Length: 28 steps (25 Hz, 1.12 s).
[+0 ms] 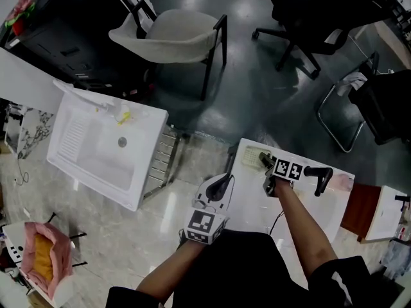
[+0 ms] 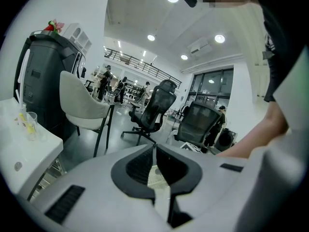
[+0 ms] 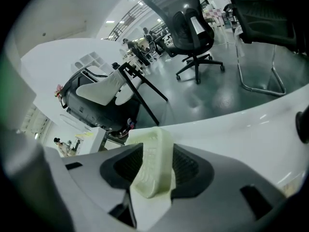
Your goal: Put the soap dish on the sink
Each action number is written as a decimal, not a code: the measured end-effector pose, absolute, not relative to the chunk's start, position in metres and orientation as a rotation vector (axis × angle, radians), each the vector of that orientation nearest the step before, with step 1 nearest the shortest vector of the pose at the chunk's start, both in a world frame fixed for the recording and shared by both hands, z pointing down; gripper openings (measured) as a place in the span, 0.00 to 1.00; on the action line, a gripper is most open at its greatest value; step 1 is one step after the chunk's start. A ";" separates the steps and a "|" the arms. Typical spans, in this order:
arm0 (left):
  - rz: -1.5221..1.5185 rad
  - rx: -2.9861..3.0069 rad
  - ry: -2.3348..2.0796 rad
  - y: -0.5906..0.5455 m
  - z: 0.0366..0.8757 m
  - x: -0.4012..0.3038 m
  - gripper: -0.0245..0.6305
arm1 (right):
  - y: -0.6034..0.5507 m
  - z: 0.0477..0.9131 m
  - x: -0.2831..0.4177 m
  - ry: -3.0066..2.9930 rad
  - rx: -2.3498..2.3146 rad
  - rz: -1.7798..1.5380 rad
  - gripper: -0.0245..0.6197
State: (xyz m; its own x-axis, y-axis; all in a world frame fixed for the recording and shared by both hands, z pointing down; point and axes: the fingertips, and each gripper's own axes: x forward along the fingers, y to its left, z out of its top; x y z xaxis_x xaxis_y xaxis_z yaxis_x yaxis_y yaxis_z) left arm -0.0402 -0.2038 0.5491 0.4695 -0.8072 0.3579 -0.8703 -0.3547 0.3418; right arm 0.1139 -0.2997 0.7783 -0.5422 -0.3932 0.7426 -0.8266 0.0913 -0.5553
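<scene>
A pale green ribbed soap dish lies at the far left corner of a white table. My right gripper is down over it. In the right gripper view the soap dish stands on edge between the wide-set jaws of the right gripper, which is open around it. My left gripper hovers at the table's left edge, its jaws shut with nothing in them. The white sink stands apart to the left, with a drain hole and a yellow item on its back rim.
A black handle-shaped object lies on the table right of my right gripper. A beige chair and a black office chair stand beyond. A pink bag sits on the floor at lower left; a brown cabinet stands at right.
</scene>
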 end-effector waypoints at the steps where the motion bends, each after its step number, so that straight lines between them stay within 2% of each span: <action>1: 0.178 2.244 -1.397 -0.203 0.548 -0.040 0.08 | -0.301 0.778 0.117 -1.969 1.207 1.444 0.29; 19: 0.151 2.223 -1.407 -0.177 0.538 -0.031 0.08 | -0.293 0.759 0.139 -2.021 1.217 1.407 0.30; 28: 0.144 2.265 -1.418 -0.157 0.524 -0.019 0.08 | -0.280 0.703 0.157 -2.157 1.251 1.225 0.30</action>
State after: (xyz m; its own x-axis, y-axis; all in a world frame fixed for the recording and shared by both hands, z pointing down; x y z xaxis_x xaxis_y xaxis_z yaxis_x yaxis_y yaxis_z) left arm -0.0187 -0.1567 0.5243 0.4630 -0.8250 0.3240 -0.8733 -0.3621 0.3260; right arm 0.1567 -0.2797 0.7034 -0.5425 -0.5201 0.6597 -0.8330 0.2314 -0.5025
